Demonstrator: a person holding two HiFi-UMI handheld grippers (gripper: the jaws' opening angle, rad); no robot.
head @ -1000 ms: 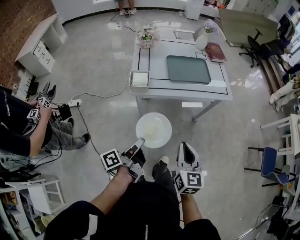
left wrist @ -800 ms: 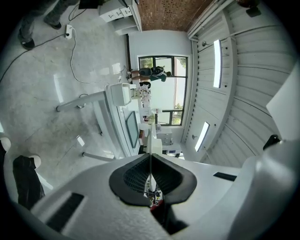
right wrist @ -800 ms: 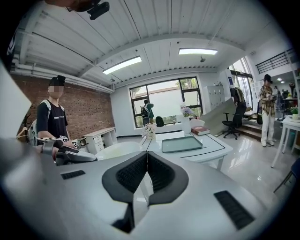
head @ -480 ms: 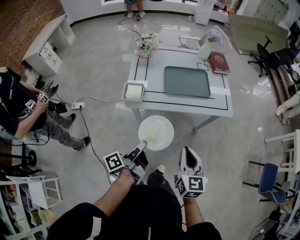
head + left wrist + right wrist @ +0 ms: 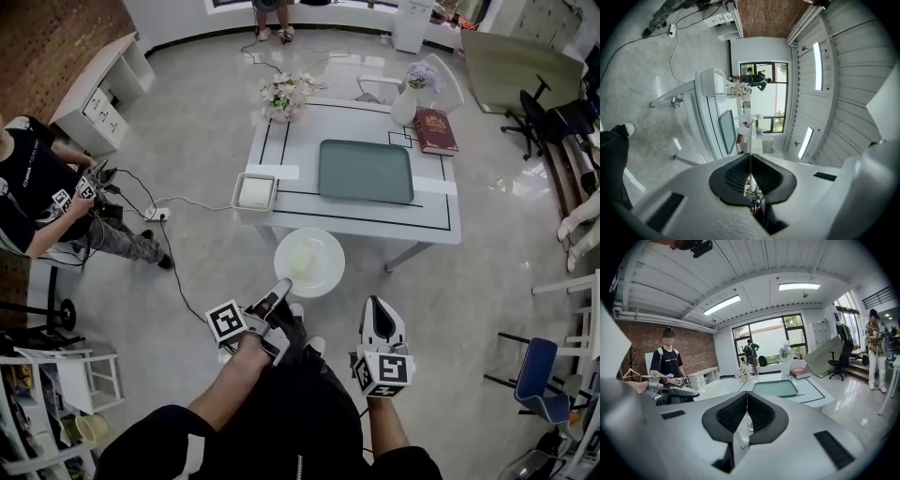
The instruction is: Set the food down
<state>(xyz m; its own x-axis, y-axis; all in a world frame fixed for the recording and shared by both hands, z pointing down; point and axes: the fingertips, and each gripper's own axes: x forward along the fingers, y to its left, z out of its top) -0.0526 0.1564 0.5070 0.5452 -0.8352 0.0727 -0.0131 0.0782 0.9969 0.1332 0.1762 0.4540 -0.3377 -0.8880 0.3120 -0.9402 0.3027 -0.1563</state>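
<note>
A white plate (image 5: pixel 308 262) with a pale piece of food on it hangs over the floor just short of the table's (image 5: pixel 441 225) near edge. My left gripper (image 5: pixel 279 289) is shut on the plate's near rim. In the left gripper view the rim shows edge-on as a thin white line (image 5: pixel 749 136) between the closed pads of that gripper (image 5: pixel 750 157). My right gripper (image 5: pixel 377 312) is lower right of the plate, shut and empty; its pads meet (image 5: pixel 747 397). From the right gripper view the plate (image 5: pixel 717 387) lies to the left.
On the table lie a teal tray (image 5: pixel 365 171), a white box (image 5: pixel 254 192) at the near left corner, flowers (image 5: pixel 284 94), a vase (image 5: pixel 406 98) and a red book (image 5: pixel 438 131). A person (image 5: pixel 37 202) with grippers stands at left. Cables cross the floor (image 5: pixel 178 202); chairs stand at right.
Both grippers and the plate have moved forward toward the table, which now lies closer. The grip on the plate is unchanged.
</note>
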